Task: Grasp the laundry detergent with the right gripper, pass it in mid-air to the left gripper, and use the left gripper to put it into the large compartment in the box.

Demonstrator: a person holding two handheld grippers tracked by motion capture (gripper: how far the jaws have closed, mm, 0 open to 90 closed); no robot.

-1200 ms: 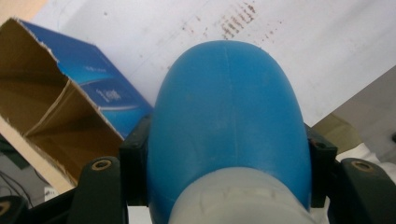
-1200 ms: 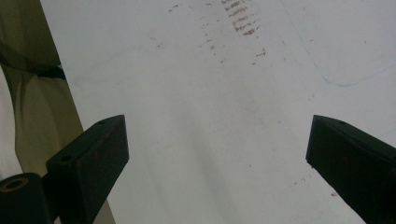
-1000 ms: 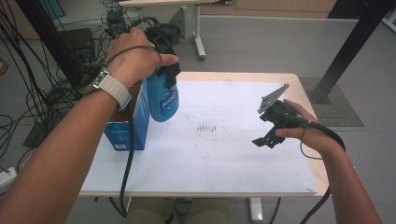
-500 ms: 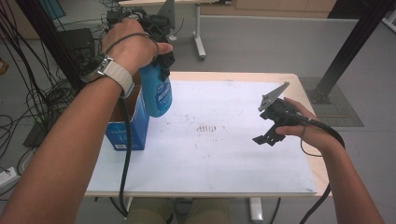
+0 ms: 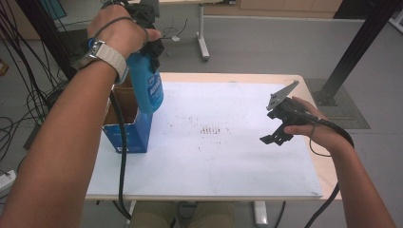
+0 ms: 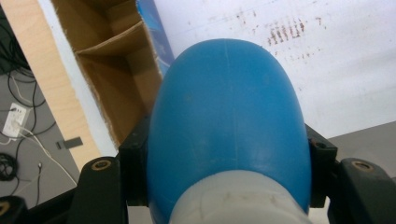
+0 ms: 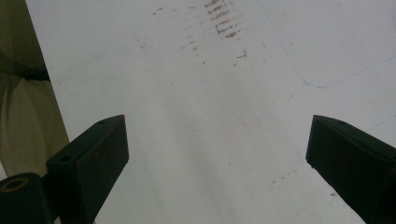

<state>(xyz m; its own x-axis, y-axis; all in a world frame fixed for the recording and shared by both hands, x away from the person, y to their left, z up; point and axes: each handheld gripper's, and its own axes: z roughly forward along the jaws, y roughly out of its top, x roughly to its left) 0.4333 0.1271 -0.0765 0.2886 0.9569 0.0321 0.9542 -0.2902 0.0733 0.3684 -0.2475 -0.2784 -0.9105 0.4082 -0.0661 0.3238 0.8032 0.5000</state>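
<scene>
A blue bottle [image 5: 148, 88] with a white neck hangs upright in the air, held at its top by my left gripper [image 5: 149, 40]. It is just above the right edge of an open blue cardboard box [image 5: 124, 126] on the table's left side. In the left gripper view the black jaws press on both sides of the blue bottle [image 6: 226, 130], and the brown inside of the box [image 6: 109, 79] lies below and to the left. My right gripper [image 5: 275, 137] hovers over the table's right side, open, with nothing between its jaws [image 7: 217, 154].
A white sheet [image 5: 214, 142] with a patch of small brown marks [image 5: 211, 129] covers most of the wooden table [image 5: 328, 180]. Cables and black frame legs stand on the floor to the left, and a black post stands at the back right.
My left hand has lifted the blue bottle and carried it leftward and farther back, towards the box opening. The right gripper has stayed in place.
</scene>
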